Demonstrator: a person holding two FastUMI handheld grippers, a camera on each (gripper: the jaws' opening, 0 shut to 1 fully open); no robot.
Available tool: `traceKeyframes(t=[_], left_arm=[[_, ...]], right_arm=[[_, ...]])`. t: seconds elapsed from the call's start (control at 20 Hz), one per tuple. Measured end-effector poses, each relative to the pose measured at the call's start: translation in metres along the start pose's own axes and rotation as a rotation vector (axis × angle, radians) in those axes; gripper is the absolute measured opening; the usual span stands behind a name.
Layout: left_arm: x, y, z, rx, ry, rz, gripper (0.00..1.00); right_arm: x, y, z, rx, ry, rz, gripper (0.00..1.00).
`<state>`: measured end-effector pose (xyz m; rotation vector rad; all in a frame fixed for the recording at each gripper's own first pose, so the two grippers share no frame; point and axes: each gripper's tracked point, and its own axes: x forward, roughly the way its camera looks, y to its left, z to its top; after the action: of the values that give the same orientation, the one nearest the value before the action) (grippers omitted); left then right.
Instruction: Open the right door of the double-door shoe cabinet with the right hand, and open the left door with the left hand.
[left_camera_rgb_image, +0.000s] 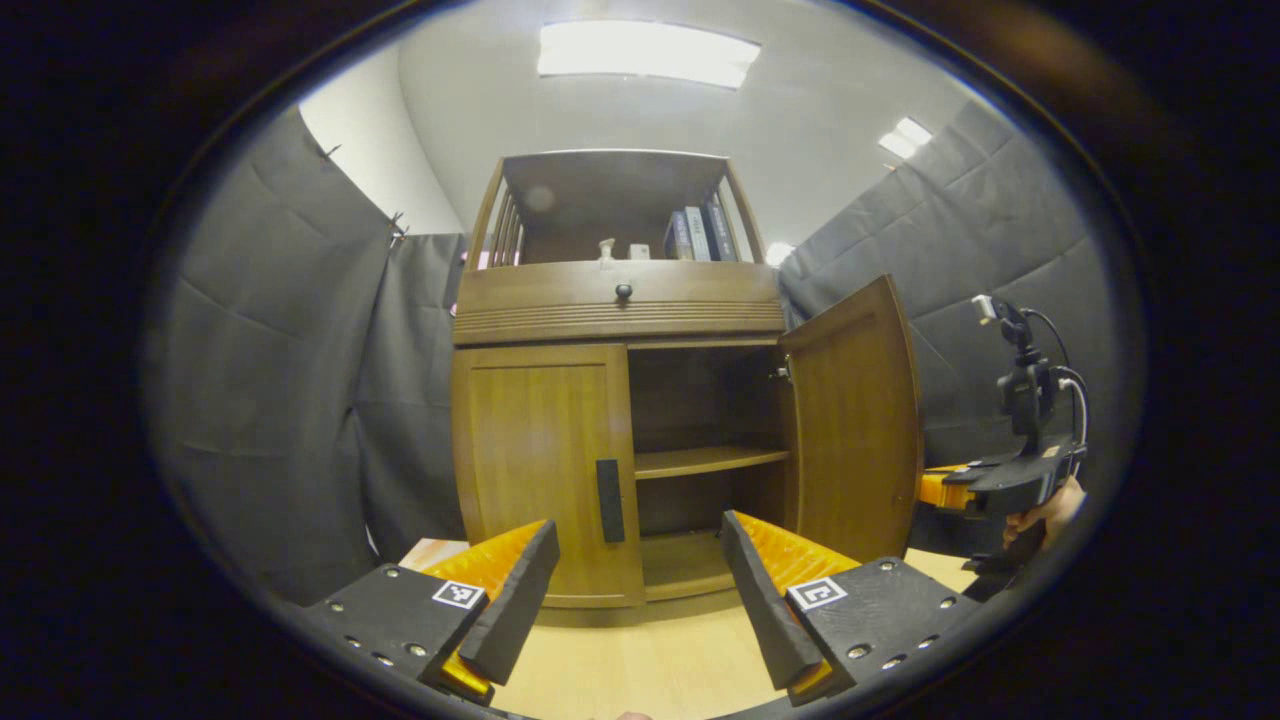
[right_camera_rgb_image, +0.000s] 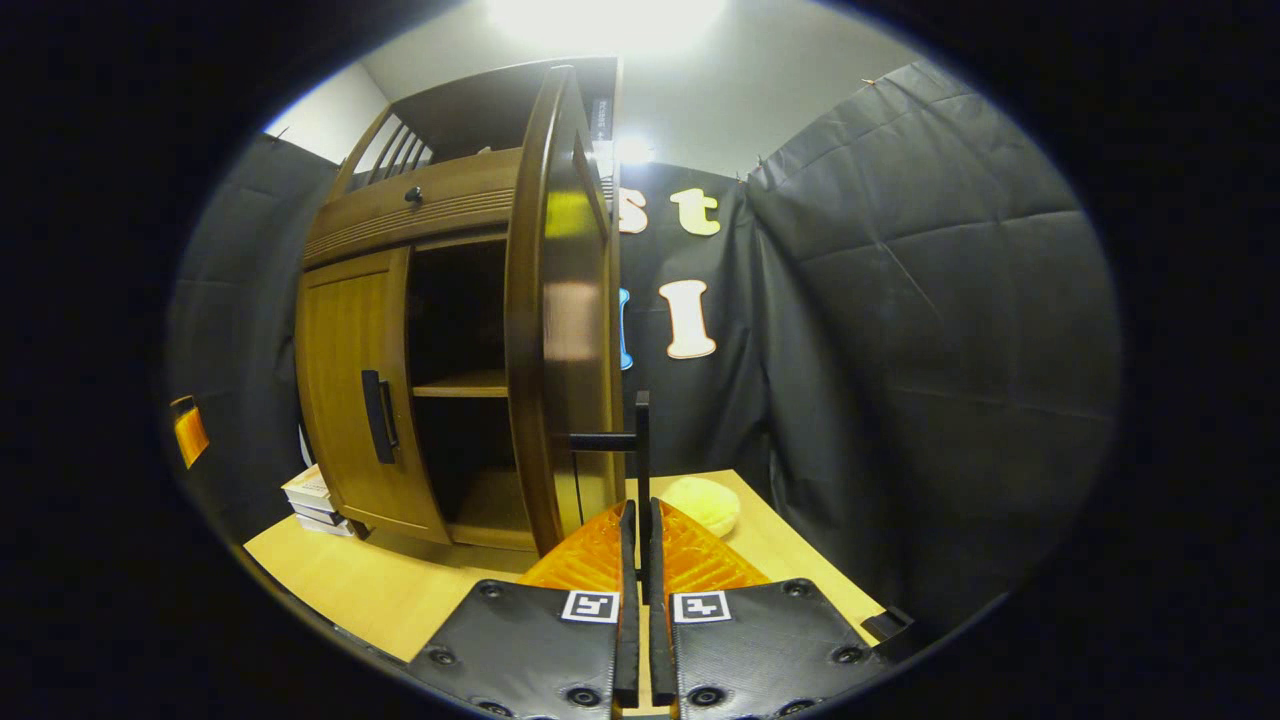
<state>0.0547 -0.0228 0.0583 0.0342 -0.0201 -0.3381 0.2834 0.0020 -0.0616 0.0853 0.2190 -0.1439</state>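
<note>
The left door (left_camera_rgb_image: 545, 470) of the shoe cabinet (left_camera_rgb_image: 615, 300) is closed, flush with the frame, toward the left edge of the bench (left_camera_rgb_image: 650, 660). Its dark vertical handle (left_camera_rgb_image: 609, 500) sits by the door's inner edge, next to the open compartment. The left claw (left_camera_rgb_image: 640, 570) is spread wide and empty, apart from the door, with the handle just left of the midline between its fingers.

To do this step well, I judge the left claw should go straight in, straddle the handle, press together fully before pulling, then swing out along the hinge's arc rather than tugging straight back.

Further right, the right door (left_camera_rgb_image: 850, 420) stands swung well out. In the right gripper view, the right claw (right_camera_rgb_image: 637, 530) is pinching the right door's handle (right_camera_rgb_image: 640, 440) between fingers nearly pressed together. Holding that door steady would keep the cabinet from shifting on the bench.
</note>
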Motion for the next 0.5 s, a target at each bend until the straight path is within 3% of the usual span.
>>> traceKeyframes(t=[0.05,0.1,0.15,0.2,0.35,0.5], left_arm=[[0.000,-0.002,0.001,0.004,-0.004,-0.007,0.92],[0.001,-0.002,0.001,0.007,-0.007,-0.009,0.92],[0.003,-0.002,0.001,0.008,-0.006,-0.011,0.92],[0.004,-0.002,0.001,0.007,-0.006,-0.010,0.92],[0.010,0.003,-0.003,0.003,0.005,-0.004,0.92],[0.019,0.008,-0.006,0.008,0.013,0.005,0.92]], right_arm=[[-0.002,-0.006,0.001,-0.003,-0.003,-0.012,0.06],[-0.002,-0.011,0.000,-0.006,-0.005,-0.024,0.00],[-0.004,-0.016,0.001,-0.004,-0.009,-0.033,0.05],[-0.006,-0.021,0.004,-0.004,-0.014,-0.046,0.05],[-0.013,-0.018,0.008,0.007,-0.032,-0.021,0.00],[-0.019,-0.024,0.012,-0.025,-0.060,-0.021,0.02]])
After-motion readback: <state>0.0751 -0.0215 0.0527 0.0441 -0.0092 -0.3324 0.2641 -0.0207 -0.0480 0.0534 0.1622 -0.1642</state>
